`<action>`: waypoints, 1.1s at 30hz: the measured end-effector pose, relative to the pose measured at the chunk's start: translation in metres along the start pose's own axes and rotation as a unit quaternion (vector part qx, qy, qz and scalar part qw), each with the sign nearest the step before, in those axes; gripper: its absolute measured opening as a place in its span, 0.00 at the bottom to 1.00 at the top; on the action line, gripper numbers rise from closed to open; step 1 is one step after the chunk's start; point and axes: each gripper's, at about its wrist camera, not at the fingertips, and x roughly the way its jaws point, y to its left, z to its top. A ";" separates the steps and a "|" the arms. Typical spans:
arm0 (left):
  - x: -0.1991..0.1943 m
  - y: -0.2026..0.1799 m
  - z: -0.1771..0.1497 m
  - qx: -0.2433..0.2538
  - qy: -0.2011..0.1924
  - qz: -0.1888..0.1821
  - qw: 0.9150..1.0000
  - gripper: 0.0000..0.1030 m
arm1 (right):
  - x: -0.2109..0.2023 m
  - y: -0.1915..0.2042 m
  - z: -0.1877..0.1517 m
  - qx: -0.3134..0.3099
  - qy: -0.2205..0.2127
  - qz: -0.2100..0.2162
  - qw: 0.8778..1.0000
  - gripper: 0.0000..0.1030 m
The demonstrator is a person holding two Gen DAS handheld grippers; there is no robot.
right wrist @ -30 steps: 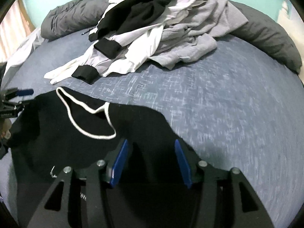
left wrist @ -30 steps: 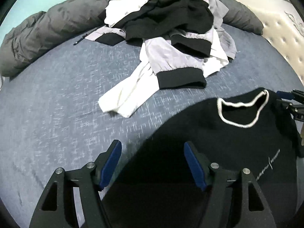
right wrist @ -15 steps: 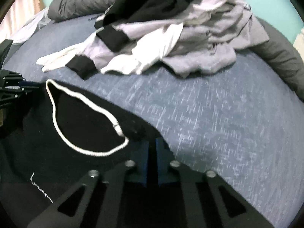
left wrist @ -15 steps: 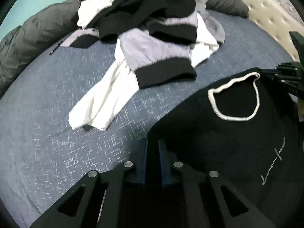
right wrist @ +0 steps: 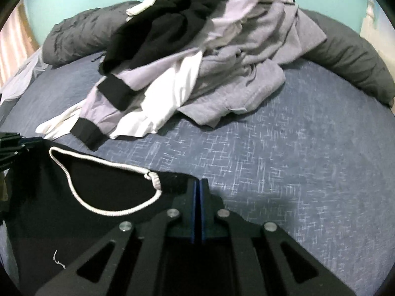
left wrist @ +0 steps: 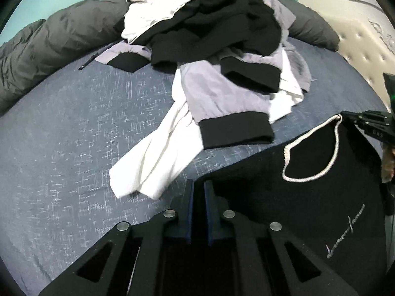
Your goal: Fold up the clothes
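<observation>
I am looking down two wrist cameras at a bed covered in a blue-grey sheet (left wrist: 74,128). A black top (left wrist: 308,197) with a white-trimmed neckline (left wrist: 286,153) lies spread on the sheet nearest me, neck opening facing away, a small pale script logo on the chest.

My left gripper (left wrist: 198,190) sits at the top's left shoulder edge, its blue-padded jaws drawn together with black cloth pinched between them. My right gripper (right wrist: 198,187) is clamped the same way on the other shoulder, just beside the knotted end of the neckline trim (right wrist: 154,178). Each gripper shows at the far edge of the other's view, so I have the garment by both shoulders.

Beyond it, well apart, a heap of unfolded clothes (right wrist: 197,61) in black, white, lilac and grey rests against dark grey pillows (left wrist: 49,49).

I judge the top to be light, soft knit: it will sag and drape wherever it is unsupported, and thin cloth can slide out of smooth pads if tugged sharply. The shoulder seams look like the right place to hold, since the doubled fabric there gives more to bite on. Keeping the two grips spread apart should hold the cloth taut and flat for folding.
</observation>
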 end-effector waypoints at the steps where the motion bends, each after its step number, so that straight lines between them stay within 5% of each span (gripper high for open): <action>1: 0.004 0.001 0.001 -0.001 0.002 0.001 1.000 0.08 | 0.003 -0.001 0.002 0.001 0.001 -0.002 1.000 0.02; 6: 0.021 -0.002 -0.003 0.013 0.006 0.016 1.000 0.12 | 0.020 -0.013 0.013 0.028 0.007 -0.033 0.999 0.00; 10: 0.010 0.004 -0.003 -0.006 -0.023 0.017 1.000 0.23 | 0.008 -0.008 0.009 0.027 -0.030 0.009 0.999 0.00; 13: -0.010 0.006 -0.004 -0.016 -0.053 0.008 0.998 0.46 | -0.009 -0.003 0.004 0.028 -0.053 0.050 0.997 0.01; 18: -0.031 -0.016 -0.010 0.015 -0.070 -0.018 0.997 0.46 | -0.026 -0.007 -0.013 0.023 -0.060 0.095 0.993 0.09; 22: -0.019 -0.042 -0.019 0.060 -0.047 -0.030 0.997 0.46 | -0.024 0.002 -0.025 -0.003 -0.045 0.131 0.990 0.09; 26: 0.002 -0.036 -0.021 0.032 -0.030 -0.021 0.999 0.46 | 0.005 0.019 -0.033 -0.025 0.009 0.092 0.995 0.09; 33: 0.027 -0.020 -0.006 -0.003 -0.035 -0.011 0.999 0.46 | 0.043 0.015 -0.021 0.018 0.038 0.053 0.998 0.06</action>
